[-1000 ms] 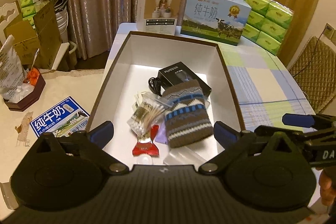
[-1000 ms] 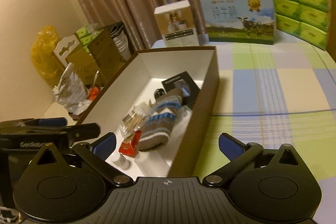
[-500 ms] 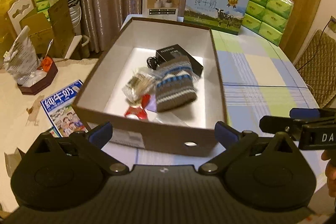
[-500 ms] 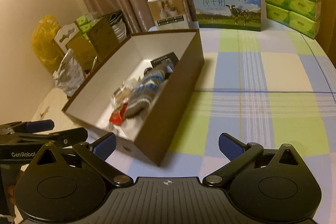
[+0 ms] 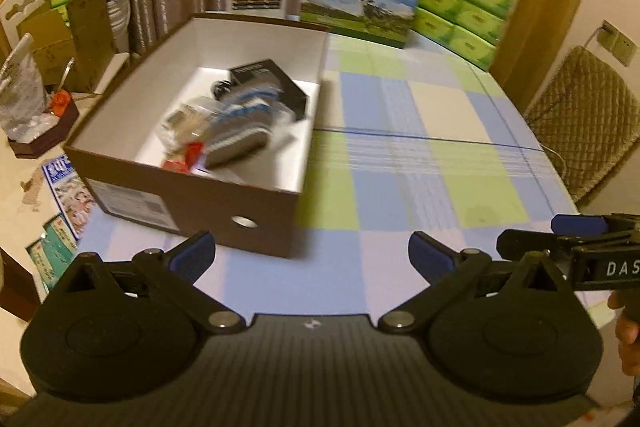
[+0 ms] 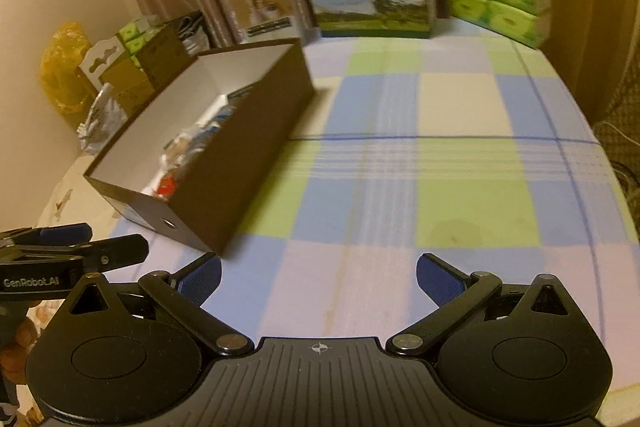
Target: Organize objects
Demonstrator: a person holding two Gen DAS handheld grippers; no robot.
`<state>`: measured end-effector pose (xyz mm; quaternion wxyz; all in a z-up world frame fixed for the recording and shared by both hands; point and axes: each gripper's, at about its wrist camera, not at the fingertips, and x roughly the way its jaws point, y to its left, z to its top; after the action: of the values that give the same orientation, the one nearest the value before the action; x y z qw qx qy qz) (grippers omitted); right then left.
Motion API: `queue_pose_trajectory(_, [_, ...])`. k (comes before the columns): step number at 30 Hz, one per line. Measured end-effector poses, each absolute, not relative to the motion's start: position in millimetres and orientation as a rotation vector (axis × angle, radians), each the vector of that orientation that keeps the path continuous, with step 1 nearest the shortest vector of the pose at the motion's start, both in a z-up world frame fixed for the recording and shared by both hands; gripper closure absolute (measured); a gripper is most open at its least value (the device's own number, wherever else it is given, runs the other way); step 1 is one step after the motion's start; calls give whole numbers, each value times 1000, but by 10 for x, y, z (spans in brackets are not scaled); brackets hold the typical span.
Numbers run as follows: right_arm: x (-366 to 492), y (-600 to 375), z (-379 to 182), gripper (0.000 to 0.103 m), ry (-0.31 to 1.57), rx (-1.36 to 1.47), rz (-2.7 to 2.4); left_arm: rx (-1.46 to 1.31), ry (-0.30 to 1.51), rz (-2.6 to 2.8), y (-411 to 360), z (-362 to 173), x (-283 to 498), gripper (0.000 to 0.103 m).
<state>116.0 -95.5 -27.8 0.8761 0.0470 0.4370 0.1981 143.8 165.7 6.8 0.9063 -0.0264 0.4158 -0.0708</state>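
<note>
Looks like the sorting's basically wrapped, so I'd just ease both tools clear and not bump the brown open-top cardboard box (image 5: 208, 187); left tool (image 5: 312, 253) and right tool (image 6: 318, 275) are both spread wide, holding nothing; box sits on the checked-cloth table (image 6: 440, 155), a striped knit pouch (image 5: 240, 131) and black carton (image 5: 272, 83) blurry inside it.

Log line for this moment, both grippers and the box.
left gripper: open, empty | right gripper: open, empty | brown cardboard box: on checked tablecloth, holds striped knit pouch, black case | nothing held
</note>
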Motion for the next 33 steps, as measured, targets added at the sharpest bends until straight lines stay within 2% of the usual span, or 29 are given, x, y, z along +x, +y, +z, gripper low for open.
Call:
queue_pose_trajectory(18, [896, -1766, -231, 2, 917, 50, 362, -43, 856, -186, 890, 105, 1018, 2])
queue_pose_trajectory(33, [796, -1937, -237, 2, 918, 40, 379, -33, 860, -173, 724, 64, 885, 2])
